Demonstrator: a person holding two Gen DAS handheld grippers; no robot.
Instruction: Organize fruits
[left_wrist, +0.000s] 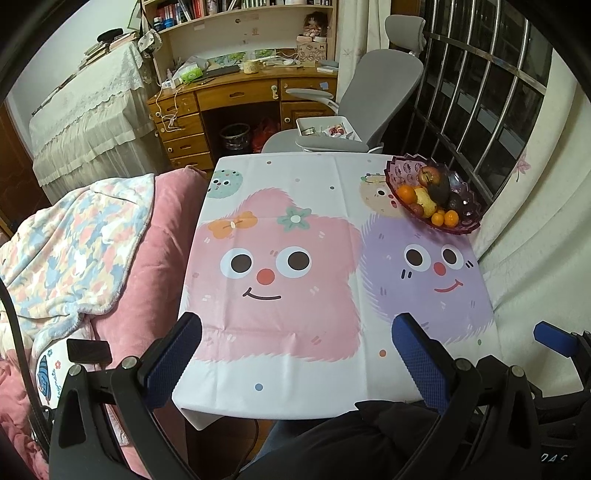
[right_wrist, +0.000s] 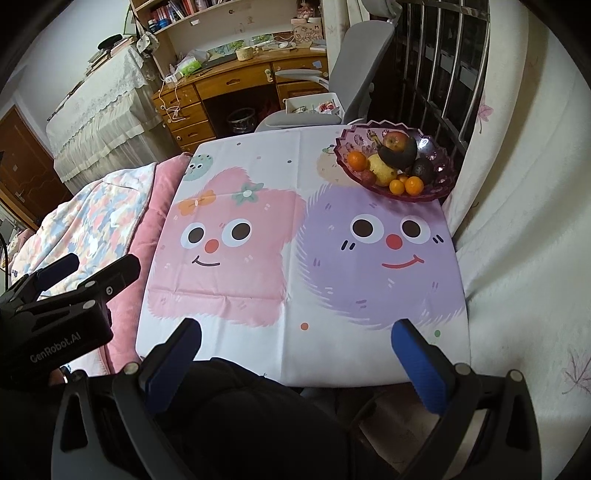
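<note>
We hold both grippers, left (left_wrist: 295, 354) and right (right_wrist: 295, 350), spread and empty; the purple scalloped plastic fruit bowl (right_wrist: 439, 184) sits far-right, nearer our right.

A cartoon-print table (right_wrist: 295, 343) carries a purple fruit bowl (right_wrist: 439, 162).

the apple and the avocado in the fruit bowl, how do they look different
The apple is red with yellowish patches and sits at the bowl's far side; the avocado is very dark, nearly black, and lies nearer, toward the window side. The apple's skin looks smooth and shiny, the avocado's dull. A dark curved fruit partly covers the apple, while the avocado shows almost whole. Both rest in the purple glass bowl, untouched by either gripper.
</note>
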